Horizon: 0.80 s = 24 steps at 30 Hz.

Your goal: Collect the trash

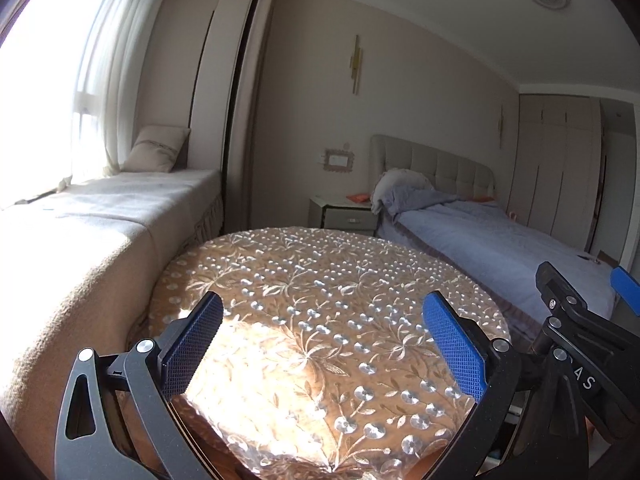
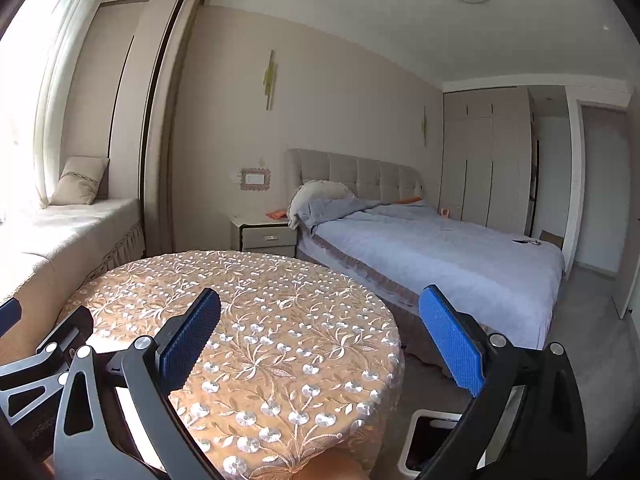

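Both claws, left (image 1: 322, 316) and right (image 2: 320, 312), gape empty; bin (image 2: 420, 446) (right view only).

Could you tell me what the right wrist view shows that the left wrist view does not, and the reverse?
Only the right wrist view shows the white bin on the floor beside the round table and the doorway. Only the left wrist view shows the long stretch of the window seat. Both show the table's floral cloth with nothing on it, the bed, the nightstand, and both hand-held grippers, left and right, open and empty.
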Motion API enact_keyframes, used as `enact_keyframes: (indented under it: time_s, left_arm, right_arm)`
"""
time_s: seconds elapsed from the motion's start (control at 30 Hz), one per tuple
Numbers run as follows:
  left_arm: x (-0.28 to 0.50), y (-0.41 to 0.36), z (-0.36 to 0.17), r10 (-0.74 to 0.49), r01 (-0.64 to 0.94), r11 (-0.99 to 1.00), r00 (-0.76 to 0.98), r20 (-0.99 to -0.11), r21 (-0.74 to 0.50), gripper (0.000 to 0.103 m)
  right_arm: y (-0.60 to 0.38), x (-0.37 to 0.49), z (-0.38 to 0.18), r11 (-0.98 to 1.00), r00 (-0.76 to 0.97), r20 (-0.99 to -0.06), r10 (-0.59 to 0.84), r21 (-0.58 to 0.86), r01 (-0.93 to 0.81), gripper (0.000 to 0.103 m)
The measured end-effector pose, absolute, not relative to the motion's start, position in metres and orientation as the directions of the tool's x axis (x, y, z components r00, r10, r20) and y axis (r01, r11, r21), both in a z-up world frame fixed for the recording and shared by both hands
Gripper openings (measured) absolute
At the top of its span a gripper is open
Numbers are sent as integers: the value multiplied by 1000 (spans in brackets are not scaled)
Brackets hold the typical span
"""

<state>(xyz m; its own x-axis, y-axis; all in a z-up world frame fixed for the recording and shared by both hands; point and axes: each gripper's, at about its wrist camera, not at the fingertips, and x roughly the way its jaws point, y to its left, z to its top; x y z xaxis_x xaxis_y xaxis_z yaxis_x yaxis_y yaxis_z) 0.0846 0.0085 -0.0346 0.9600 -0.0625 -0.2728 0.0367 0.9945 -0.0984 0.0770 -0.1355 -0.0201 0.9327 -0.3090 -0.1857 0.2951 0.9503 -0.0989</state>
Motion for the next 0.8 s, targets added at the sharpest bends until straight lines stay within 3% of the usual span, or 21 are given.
enact_keyframes:
  time_s: [0.8]
  left_arm:
    - [87,2,-35,-71,45,994,957,-282,-96,98]
  right_arm:
    - [-136,75,-13,947,925,-202,-321,-98,307,99]
